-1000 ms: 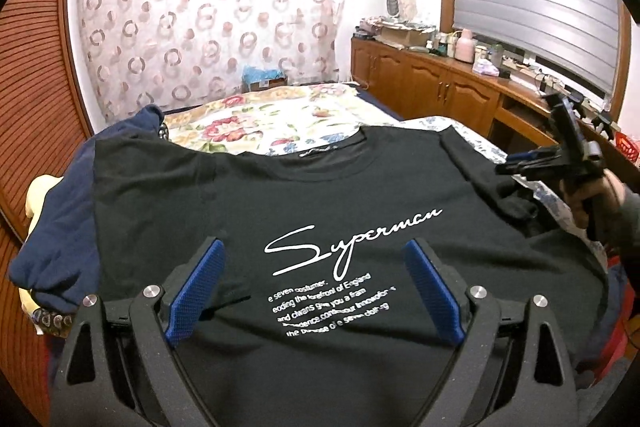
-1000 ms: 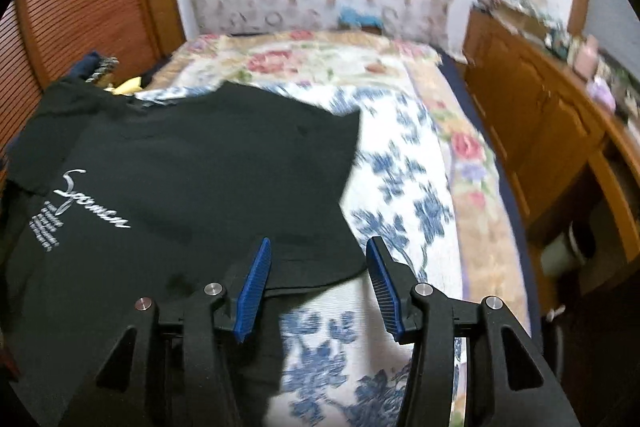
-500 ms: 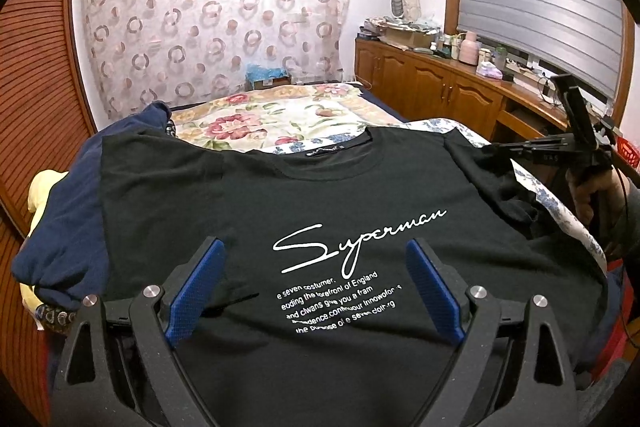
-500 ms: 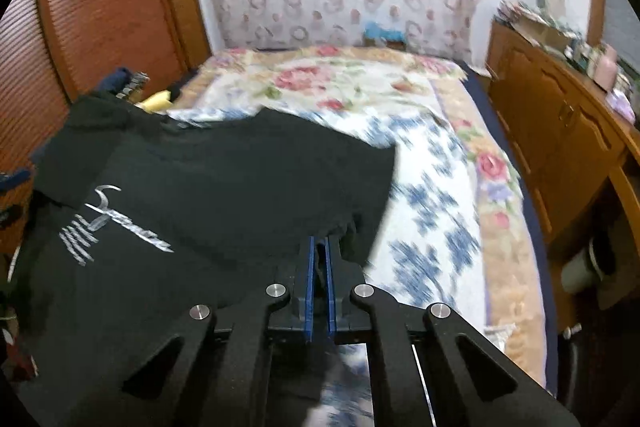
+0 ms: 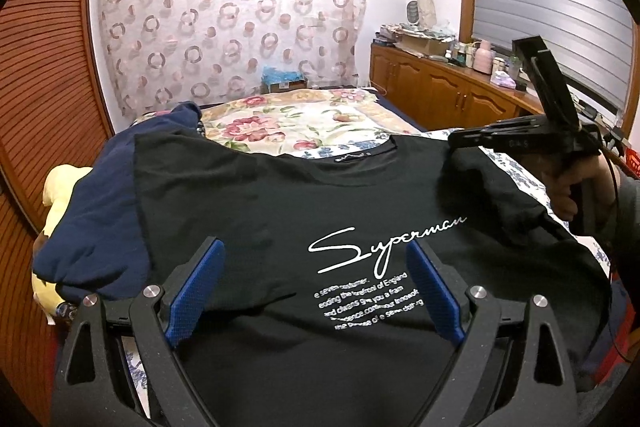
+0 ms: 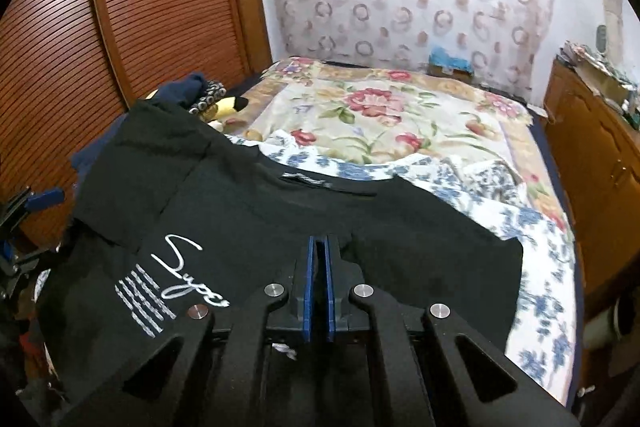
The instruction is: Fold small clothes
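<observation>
A: Where does the T-shirt (image 5: 304,203) lie?
B: Spread on the bed (image 5: 292,119), collar toward the curtain (image 5: 232,23), partly over another garment (image 5: 92,211) at its left edge.

A: And the grippers?
B: The left gripper (image 5: 316,291) hangs above the shirt's lower front. The right gripper (image 6: 317,259) is at the shirt's right sleeve.

A: What's around the bed?
B: Cabinets (image 5: 444,95) right, slatted door (image 6: 120,27) left, curtain behind

Black gripper frames (image 5: 316,287), blue textured jaws, silver screws, grey sleeve (image 5: 628,211).
</observation>
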### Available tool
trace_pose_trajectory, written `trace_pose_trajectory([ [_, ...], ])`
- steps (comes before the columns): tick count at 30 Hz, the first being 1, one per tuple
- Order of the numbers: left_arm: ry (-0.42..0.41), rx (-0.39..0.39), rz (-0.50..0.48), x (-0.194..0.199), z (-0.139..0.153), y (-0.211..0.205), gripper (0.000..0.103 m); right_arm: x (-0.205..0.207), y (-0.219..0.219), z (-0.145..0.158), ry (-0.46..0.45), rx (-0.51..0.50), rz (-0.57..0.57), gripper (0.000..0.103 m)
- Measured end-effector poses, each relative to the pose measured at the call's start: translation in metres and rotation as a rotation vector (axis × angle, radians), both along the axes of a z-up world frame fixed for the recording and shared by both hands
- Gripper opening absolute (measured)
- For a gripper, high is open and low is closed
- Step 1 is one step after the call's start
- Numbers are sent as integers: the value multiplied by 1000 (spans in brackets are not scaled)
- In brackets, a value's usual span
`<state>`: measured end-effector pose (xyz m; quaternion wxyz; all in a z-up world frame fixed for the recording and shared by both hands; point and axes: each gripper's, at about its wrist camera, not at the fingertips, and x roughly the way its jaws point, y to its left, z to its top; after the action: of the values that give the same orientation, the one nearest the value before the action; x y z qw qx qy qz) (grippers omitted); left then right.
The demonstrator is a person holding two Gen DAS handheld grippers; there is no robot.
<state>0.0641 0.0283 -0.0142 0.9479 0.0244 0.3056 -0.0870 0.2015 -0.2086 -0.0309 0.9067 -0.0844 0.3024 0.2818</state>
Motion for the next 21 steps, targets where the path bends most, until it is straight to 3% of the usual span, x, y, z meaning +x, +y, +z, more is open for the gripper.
trace_pose_trajectory([
  [3, 7, 3, 15, 1, -2, 3, 93, -3, 15, -1, -22, -24, 33, 8],
  [5, 5, -2, 18, 1, -2, 6, 93, -6, 16, -3, -27, -39, 40, 14],
  [10, -1, -1, 29, 4, -2, 11, 93, -5, -1, -3, -48, -56, 12, 43],
  [21, -2, 0, 95, 34, 0, 47, 93, 42, -37, -50, 24, -174, -132, 44],
])
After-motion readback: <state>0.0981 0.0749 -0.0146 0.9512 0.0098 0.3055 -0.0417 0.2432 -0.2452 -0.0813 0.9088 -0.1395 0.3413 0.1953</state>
